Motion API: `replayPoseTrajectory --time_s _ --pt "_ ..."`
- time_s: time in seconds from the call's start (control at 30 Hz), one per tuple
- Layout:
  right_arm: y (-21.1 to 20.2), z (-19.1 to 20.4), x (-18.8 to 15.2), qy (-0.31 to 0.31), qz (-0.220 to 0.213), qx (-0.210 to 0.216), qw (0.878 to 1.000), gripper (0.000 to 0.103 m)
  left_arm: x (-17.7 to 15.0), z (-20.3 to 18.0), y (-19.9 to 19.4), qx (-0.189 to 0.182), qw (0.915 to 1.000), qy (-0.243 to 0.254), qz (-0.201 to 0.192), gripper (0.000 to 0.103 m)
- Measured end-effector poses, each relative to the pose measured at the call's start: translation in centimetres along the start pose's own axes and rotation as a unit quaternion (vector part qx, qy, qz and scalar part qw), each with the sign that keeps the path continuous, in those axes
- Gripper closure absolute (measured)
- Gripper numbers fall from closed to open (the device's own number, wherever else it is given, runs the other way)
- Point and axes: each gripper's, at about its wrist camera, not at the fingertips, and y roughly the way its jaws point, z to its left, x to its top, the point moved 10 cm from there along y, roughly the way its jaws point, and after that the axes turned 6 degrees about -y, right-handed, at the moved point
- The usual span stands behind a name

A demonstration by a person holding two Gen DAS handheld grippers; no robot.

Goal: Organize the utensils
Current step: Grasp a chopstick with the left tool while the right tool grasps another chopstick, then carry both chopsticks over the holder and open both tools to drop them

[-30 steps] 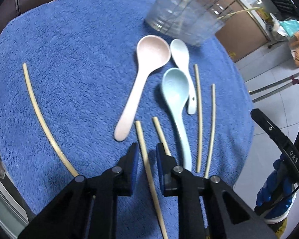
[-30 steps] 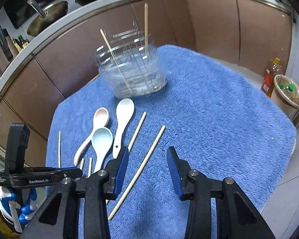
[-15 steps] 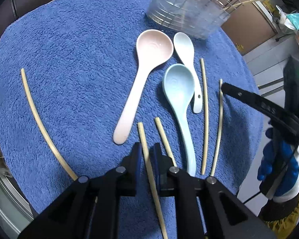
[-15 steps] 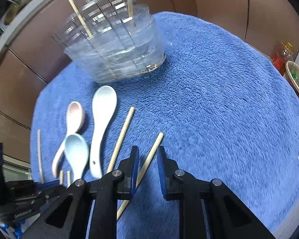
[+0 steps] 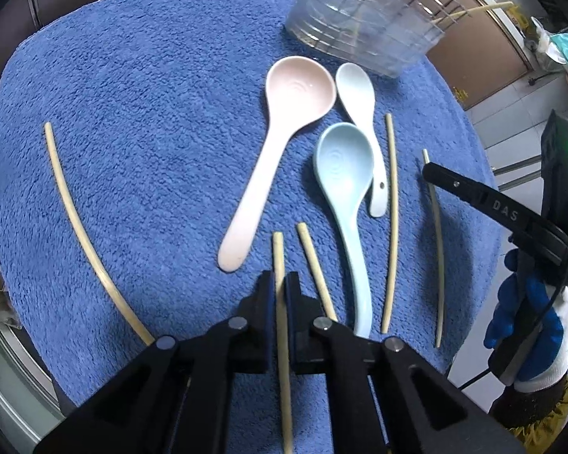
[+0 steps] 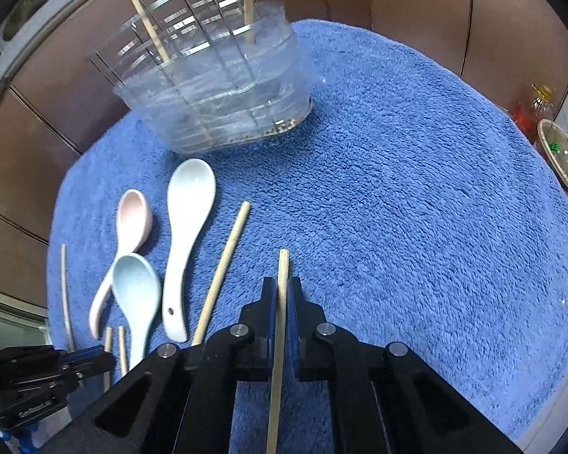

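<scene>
Pick-up step of the sorting, by the look of it: each tool pinching one chopstick off the blue towel (image 6: 416,174), neither stick lifted clear as far as can be told.

Left tool (image 5: 280,295) pressed together on a chopstick (image 5: 278,253) — stick running straight along the fingers, its tip poking out ahead toward the pink spoon (image 5: 280,140). Just beside it on the right, a second short stick (image 5: 314,265), then the pale blue spoon (image 5: 344,189), the white spoon (image 5: 363,121) and one more loose stick (image 5: 392,219). Well apart on the left, one long stick (image 5: 75,227) lying alone.

Right tool (image 6: 282,302) likewise clamped on its own chopstick (image 6: 283,268), tip pointing roughly toward the clear holder (image 6: 227,94) at the far side of the towel. Another loose stick (image 6: 225,265) just to its left, untouched.

Holder standing upright near the towel's far edge, two sticks already upright in its grid top; exact slots impossible to tell.

Next move, judged from this: lift both sticks clear, tilt them upright, carry them over the spoons to the holder and lower each through a grid opening. Calls for a firm pinch so the thin sticks do not swivel, and for room between the two tools — both heading to the same small target. Spoons and remaining sticks left for later rounds.
</scene>
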Motion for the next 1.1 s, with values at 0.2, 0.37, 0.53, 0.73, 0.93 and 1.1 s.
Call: replayPoseTrajectory --time_s 0.2,0.37,0.53,0.73,0.93,1.1 --pt "-4.1 0.7 -1.0 -0.008 -0.047 0.033 0.998 0.097 -0.9 -0.3 -1.8 -0.009 0.9996 0.016 -0.023 0.098" --pt "-8.3 1.5 -1.9 -0.019 -0.1 0.048 0.994 0.097 -0.7 -0.8 -4.7 -0.026 0.9964 0.037 -0.072 0.098" --pt "-11.2 2.2 -2.2 -0.03 -0.14 0.045 0.989 0.097 -0.7 -1.3 -8.4 -0.041 0.9879 0.06 -0.137 0.098" --pt "-13.5 2.9 -2.2 -0.035 -0.177 0.041 0.983 0.097 -0.8 -2.2 -12.5 -0.061 0.9758 0.073 -0.197 0.098" --pt "-16.4 4.3 -1.4 -0.056 -0.22 0.042 0.973 0.097 0.3 -3.2 -16.8 -0.081 0.9585 0.07 -0.264 0.098" --pt "-20.4 6.3 0.9 -0.081 -0.274 0.039 0.958 0.097 3.1 -4.2 -21.0 -0.089 0.9394 0.061 -0.325 0.098"
